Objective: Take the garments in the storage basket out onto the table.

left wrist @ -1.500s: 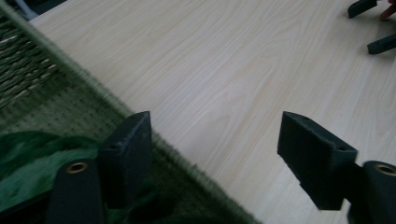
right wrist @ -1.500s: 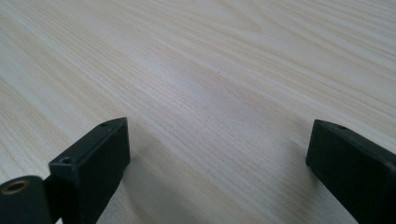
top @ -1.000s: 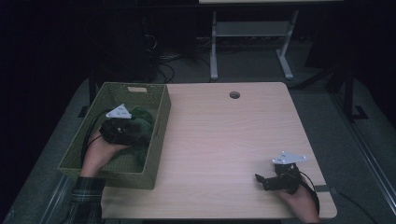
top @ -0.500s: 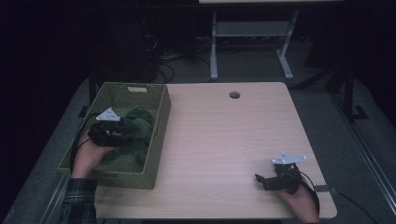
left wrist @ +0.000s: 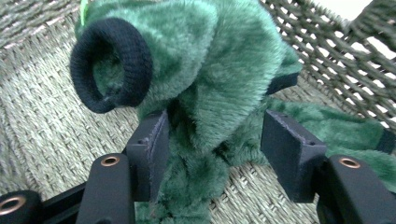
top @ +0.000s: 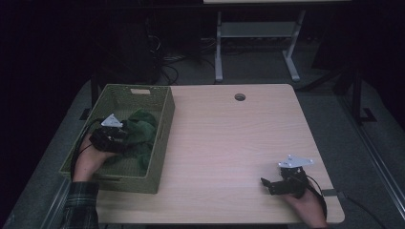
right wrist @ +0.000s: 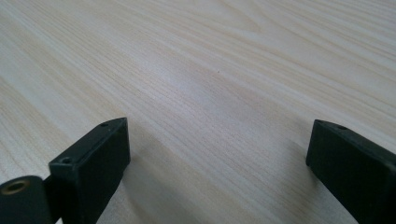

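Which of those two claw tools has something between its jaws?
The left gripper, down in the green woven basket: fuzzy green clothing lies between its jaws. The right gripper sits open over the bare wooden table.

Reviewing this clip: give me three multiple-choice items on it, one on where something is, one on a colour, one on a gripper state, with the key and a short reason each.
1. Where does the fleece garment lie?
A. On the bare tabletop
B. Inside the woven basket
C. On the floor

2. What colour are the garment's fleece and its knitted cuff?
A. Green fleece, dark cuff
B. Red fleece, white cuff
C. Grey fleece, yellow cuff

3. How does the right hand-held gripper stand?
A. Shut on the garment
B. Shut on a cup
C. Open over the table, nothing between its jaws

Key:
1 B: the high view shows it within the basket's walls, with the left hand-held gripper at it.
2 A: the left gripper view shows green pile and a dark ribbed cuff.
3 C: the right gripper view shows jaws wide apart over bare wood.
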Motion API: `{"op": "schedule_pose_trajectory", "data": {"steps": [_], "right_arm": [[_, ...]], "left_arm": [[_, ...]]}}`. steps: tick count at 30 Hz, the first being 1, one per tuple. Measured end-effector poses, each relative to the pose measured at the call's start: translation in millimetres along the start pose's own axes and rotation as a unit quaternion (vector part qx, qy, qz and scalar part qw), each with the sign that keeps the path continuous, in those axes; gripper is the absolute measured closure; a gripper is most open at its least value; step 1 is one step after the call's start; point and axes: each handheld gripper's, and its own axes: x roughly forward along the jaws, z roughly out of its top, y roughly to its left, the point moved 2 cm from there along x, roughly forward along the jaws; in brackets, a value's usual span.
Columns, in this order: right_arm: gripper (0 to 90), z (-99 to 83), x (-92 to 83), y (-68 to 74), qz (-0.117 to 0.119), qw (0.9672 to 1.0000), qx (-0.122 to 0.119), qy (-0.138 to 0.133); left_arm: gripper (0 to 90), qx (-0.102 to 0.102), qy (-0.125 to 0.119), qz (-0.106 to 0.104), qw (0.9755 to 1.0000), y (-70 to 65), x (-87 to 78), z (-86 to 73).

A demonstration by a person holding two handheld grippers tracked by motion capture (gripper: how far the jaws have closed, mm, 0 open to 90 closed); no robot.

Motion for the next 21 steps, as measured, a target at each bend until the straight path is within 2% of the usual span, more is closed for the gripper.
{"op": "schedule_pose_trajectory", "data": {"steps": [4, 10, 12, 15, 19, 20, 21], "right_arm": [[6.0, 0.0, 0.0, 0.0, 0.0, 1.0, 0.0, 0.0], [6.0, 0.0, 0.0, 0.0, 0.0, 1.0, 0.0, 0.0], [6.0, 0.0, 0.0, 0.0, 0.0, 1.0, 0.0, 0.0], [6.0, 0.0, 0.0, 0.0, 0.0, 1.0, 0.0, 0.0], [6.0, 0.0, 0.0, 0.0, 0.0, 1.0, 0.0, 0.0], [6.1, 0.0, 0.0, 0.0, 0.0, 1.0, 0.0, 0.0], [6.1, 0.0, 0.0, 0.0, 0.0, 1.0, 0.0, 0.0]], "left_arm": [[38.2, 0.001, 0.007, 0.001, 1.0, 0.2, 6.9, -0.3], [36.6, 0.014, 0.024, 0.006, 0.9996, -1.6, 17.8, -0.6], [40.4, 0.022, 0.035, 0.01, 0.9991, -2.6, 20.1, -1.1], [45.6, 0.023, 0.041, 0.018, 0.9987, -3.2, 20.4, -1.1], [58.5, 0.009, 0.037, 0.017, 0.9991, -2.1, 18.2, -1.5], [66.8, 0.005, 0.036, 0.013, 0.9993, -1.6, 17.0, -1.6], [66.8, 0.0, 0.033, 0.012, 0.9994, -1.4, 16.3, -1.5]]}}
